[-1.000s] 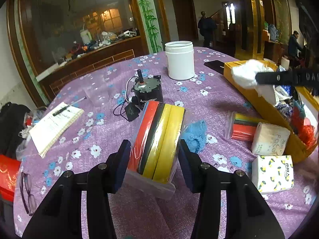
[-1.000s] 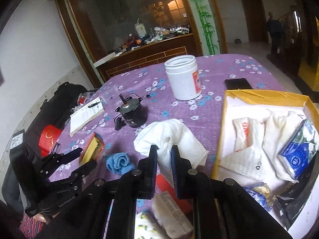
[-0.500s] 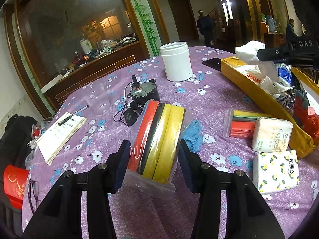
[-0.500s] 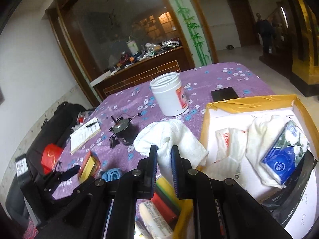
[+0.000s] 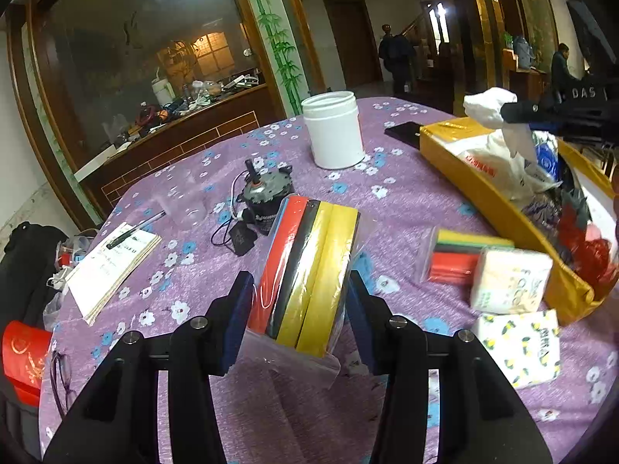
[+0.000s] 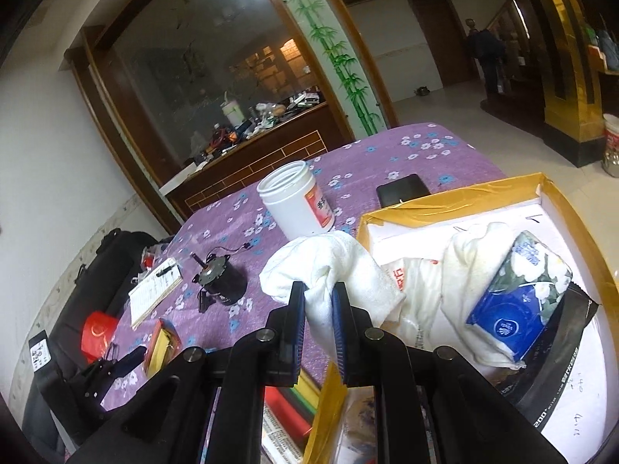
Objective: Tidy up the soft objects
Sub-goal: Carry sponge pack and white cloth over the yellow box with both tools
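My left gripper (image 5: 300, 294) is shut on a bagged pack of red, black and yellow sponges (image 5: 309, 266) and holds it above the purple flowered tablecloth (image 5: 406, 193). My right gripper (image 6: 319, 301) is shut on a white towel (image 6: 329, 263) and holds it over the near-left edge of the yellow cardboard box (image 6: 445, 201). From the left wrist view the towel (image 5: 491, 106) hangs above the box (image 5: 483, 193). The box holds a white cloth (image 6: 468, 255), a blue tissue pack (image 6: 522, 301) and plastic bags.
On the table stand a white jar (image 5: 334, 135), a small black motor (image 5: 263, 197), a notebook with pen (image 5: 112, 263) and a black phone (image 5: 402, 131). A second sponge pack (image 5: 456, 255), two tissue packs (image 5: 510, 278) and a blue cloth (image 5: 361, 265) lie beside the box.
My right gripper has carried the white towel rightward and higher, to the box edge. My left gripper has lifted the sponge pack a little.
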Available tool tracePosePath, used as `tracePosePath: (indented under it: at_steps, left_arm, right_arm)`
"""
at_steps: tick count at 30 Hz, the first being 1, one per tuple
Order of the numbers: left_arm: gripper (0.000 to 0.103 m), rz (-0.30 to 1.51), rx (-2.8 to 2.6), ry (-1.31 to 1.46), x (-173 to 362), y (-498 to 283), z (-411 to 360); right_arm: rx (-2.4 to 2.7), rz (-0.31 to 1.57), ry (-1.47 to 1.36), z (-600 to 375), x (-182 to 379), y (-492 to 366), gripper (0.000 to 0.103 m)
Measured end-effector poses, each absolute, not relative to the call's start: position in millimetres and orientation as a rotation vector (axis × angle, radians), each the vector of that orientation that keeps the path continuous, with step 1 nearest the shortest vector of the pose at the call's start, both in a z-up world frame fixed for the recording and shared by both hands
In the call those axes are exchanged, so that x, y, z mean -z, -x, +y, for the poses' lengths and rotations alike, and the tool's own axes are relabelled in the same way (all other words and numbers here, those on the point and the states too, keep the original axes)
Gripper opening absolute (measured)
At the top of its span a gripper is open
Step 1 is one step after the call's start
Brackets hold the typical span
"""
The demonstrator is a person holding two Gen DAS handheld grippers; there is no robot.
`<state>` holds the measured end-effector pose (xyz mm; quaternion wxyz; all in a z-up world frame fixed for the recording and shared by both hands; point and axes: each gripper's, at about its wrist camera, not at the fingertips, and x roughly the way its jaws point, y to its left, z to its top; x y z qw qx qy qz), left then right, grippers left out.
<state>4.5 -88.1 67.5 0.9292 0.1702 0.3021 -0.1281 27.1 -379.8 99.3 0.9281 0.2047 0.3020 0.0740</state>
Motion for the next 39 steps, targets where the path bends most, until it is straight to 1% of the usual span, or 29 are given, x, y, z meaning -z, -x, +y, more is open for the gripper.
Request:
tracePosePath:
  at_steps: [8, 13, 20, 25, 29, 33, 39]
  left_arm:
    - [0.046, 0.621, 0.316, -0.345, -77.3, 0.8, -104.6]
    - [0.046, 0.628, 0.385, -0.344, -93.3, 6.7, -124.2]
    - [0.046, 0.621, 0.537, -0.316, -114.6, 19.9, -187.7]
    - [0.046, 0.684, 0.638, -0.275, -103.2, 25.9, -244.3]
    - [0.046, 0.750, 0.677, -0.265, -84.4, 23.1, -271.0]
    - [0.046, 0.780, 0.679, -0.289, -67.7, 21.5, -275.7]
    - [0.046, 0.770, 0.680, -0.295, -65.0, 23.6, -274.5]
  right_arm:
    - [-0.107, 0.584, -0.485, -404.1, -102.3, -22.6, 0.014]
    - [-0.072, 0.551, -0.545, -427.0, -105.3, -17.2, 0.014]
    - [-0.005, 0.502, -0.655, -464.8, -104.9, -6.0, 0.014]
    - [0.052, 0.472, -0.688, -480.9, -104.6, 2.1, 0.014]
    - [0.113, 0.466, -0.698, -491.9, -104.7, 4.8, 0.015]
    - [0.145, 0.496, -0.725, -502.0, -97.5, 2.5, 0.015]
    - [0.187, 0.560, -0.753, -507.3, -84.0, -3.4, 0.015]
